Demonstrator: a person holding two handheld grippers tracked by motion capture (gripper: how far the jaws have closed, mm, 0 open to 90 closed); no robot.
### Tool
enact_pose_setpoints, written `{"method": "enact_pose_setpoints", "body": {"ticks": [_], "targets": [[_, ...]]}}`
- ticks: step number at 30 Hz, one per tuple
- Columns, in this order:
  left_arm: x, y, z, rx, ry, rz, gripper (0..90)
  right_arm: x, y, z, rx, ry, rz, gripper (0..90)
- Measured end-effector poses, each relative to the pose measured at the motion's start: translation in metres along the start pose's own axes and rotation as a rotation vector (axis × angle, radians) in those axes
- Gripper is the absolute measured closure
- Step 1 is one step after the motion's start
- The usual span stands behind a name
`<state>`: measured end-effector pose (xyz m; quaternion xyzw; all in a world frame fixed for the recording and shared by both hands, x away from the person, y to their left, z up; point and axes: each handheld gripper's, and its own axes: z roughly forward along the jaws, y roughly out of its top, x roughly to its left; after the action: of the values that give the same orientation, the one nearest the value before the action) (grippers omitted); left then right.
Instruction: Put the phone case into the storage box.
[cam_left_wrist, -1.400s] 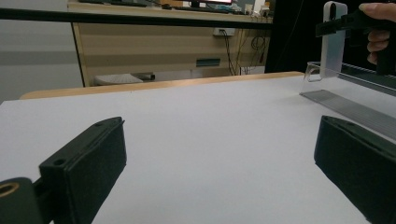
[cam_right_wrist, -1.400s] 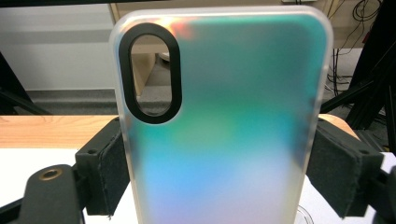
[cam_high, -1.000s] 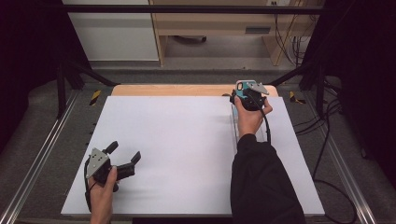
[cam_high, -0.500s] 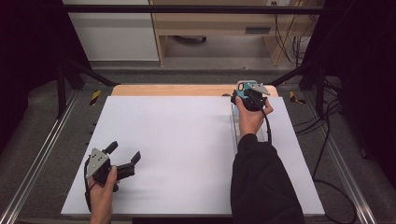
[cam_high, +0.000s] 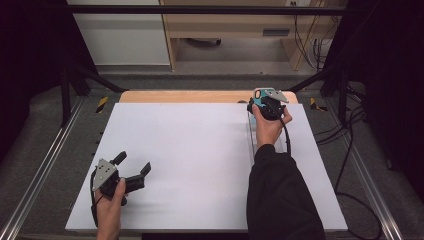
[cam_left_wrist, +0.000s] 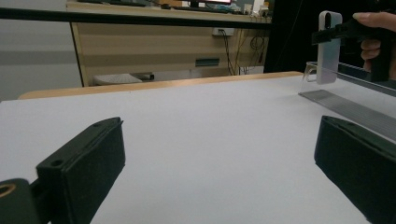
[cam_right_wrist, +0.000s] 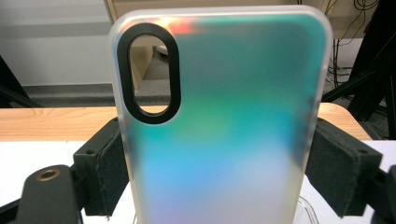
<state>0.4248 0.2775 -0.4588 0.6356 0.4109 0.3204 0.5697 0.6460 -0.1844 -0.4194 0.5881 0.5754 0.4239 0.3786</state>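
Thing in hand: a frosted, translucent plastic phone case with a teal-to-lilac tint and a black oval camera ring (cam_right_wrist: 219, 116), held upright at the far right of the white-topped bench (cam_high: 190, 150), near its far edge.
Right gripper (cam_high: 264, 102): closed on the case's two long side edges, one black padded jaw on each side, low on the case so the camera ring end stands free above.
Left gripper (cam_high: 134, 170): wide open with nothing between its jaws, resting low near the bench's near left corner, well apart from the case.
Beneath the case: a clear plastic tray or stand (cam_left_wrist: 345, 100) lies along the right side of the bench; from the left gripper view the case's bottom edge sits at or just above its far end, and I cannot tell whether they touch.
Weight: likely very light, an empty shell.
Stiffness: probably flexes; a hard squeeze across the open width could bow it inward.
Surface: smooth and likely slippery on the back, so the padded jaws on the edges look the safer hold.
Fragility: low; a drop would hardly harm it.
Best hold: across the side edges at mid-height, clear of the camera ring.
Change from the earlier frames: none I can make out; both grippers and the case sit in the same places.
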Motion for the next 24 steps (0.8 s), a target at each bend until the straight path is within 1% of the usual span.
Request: {"method": "enact_pose_setpoints", "body": {"ticks": [2, 4, 10, 16, 20, 24], "targets": [[0.0, 0.0, 0.0, -0.001, 0.006, 0.005, 1.4, 0.001, -0.001, 0.0, 0.004, -0.003, -0.005, 17.0], [0.0, 0.0, 0.0, 0.0, 0.005, 0.007, 1.4, 0.001, -0.002, 0.001, 0.006, 0.001, -0.001, 17.0], [0.0, 0.0, 0.0, -0.001, 0.005, 0.005, 1.4, 0.001, -0.006, 0.003, 0.017, -0.001, -0.003, 16.9], [-0.001, 0.0, 0.0, 0.0, 0.003, 0.007, 1.4, 0.0, -0.009, 0.004, 0.022, -0.005, 0.008, 16.9], [-0.001, 0.0, 0.0, 0.0, 0.003, 0.007, 1.4, 0.001, -0.01, 0.005, 0.021, -0.009, 0.007, 16.9], [-0.001, 0.0, 0.0, 0.0, 0.004, 0.007, 1.4, 0.002, -0.011, 0.005, 0.021, -0.01, -0.005, 16.9]]}}
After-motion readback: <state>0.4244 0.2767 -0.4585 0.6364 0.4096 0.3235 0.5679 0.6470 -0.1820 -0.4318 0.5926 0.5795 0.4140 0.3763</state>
